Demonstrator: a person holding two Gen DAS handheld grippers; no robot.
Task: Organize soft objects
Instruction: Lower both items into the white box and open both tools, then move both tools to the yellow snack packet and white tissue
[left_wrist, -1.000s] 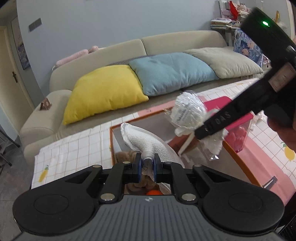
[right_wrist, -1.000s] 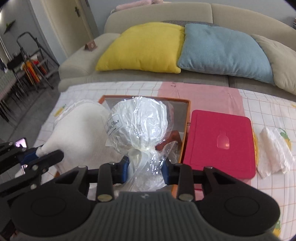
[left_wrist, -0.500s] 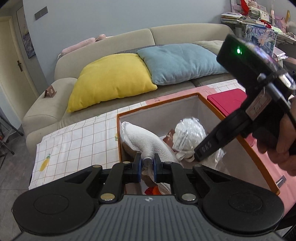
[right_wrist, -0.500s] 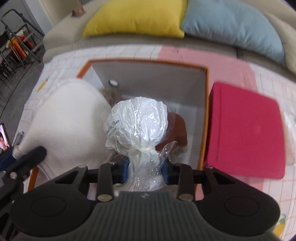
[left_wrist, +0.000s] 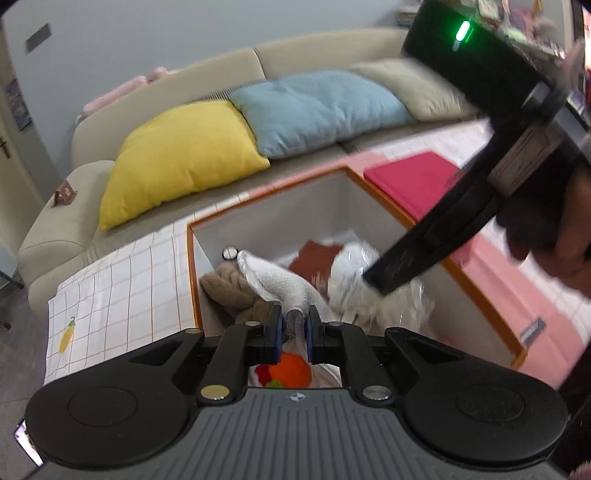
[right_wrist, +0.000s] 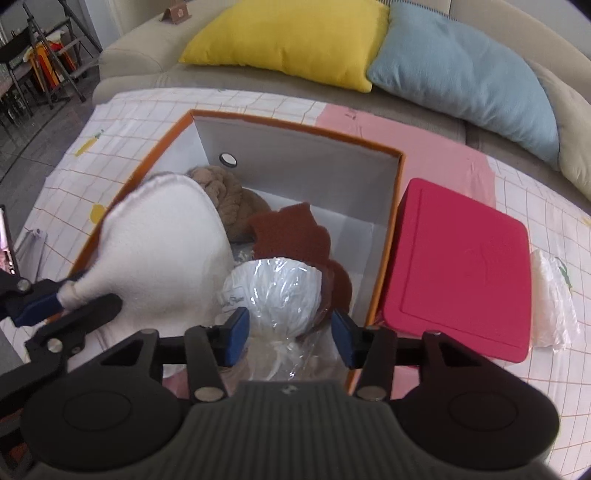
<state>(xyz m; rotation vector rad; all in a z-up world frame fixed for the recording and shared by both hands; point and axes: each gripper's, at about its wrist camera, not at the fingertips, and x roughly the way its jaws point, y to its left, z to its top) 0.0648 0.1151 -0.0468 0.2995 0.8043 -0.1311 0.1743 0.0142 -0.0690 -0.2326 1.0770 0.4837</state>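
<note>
Gripping a narrow end of the white plush cushion (left_wrist: 275, 286) between closed blue pads, left tool (left_wrist: 294, 328) over the near left part of the orange-rimmed box (right_wrist: 295, 127); cushion body leaning across the box's left side, resting partly on a tan plush toy (right_wrist: 225, 192). Opening, right tool (right_wrist: 290, 332), pads spread apart and clear of the plastic-wrapped white ball (right_wrist: 275, 291) lying between them, inside the box near its front wall; crinkled wrap tail trailing toward the camera. Touching the ball from behind and to the right, a brown knitted piece (right_wrist: 291, 232) on the box's white floor. Visible low in the left wrist view, beneath the left tool, an orange and red soft item (left_wrist: 286, 371), partly hidden. Just beside the box on its right, a red lid (right_wrist: 458, 273) lying flat on the table (right_wrist: 122, 110), covered with a checked and pink cloth. Right of the lid, a crumpled clear plastic bag (right_wrist: 552, 295). Beyond the table, a beige sofa (left_wrist: 59, 229) carrying a yellow pillow (left_wrist: 177, 155), a blue pillow (left_wrist: 317, 109) and a beige pillow (left_wrist: 410, 86). At the right edge of the left wrist view, a person's hand (left_wrist: 546, 236) wrapped around the right tool's handle.
</note>
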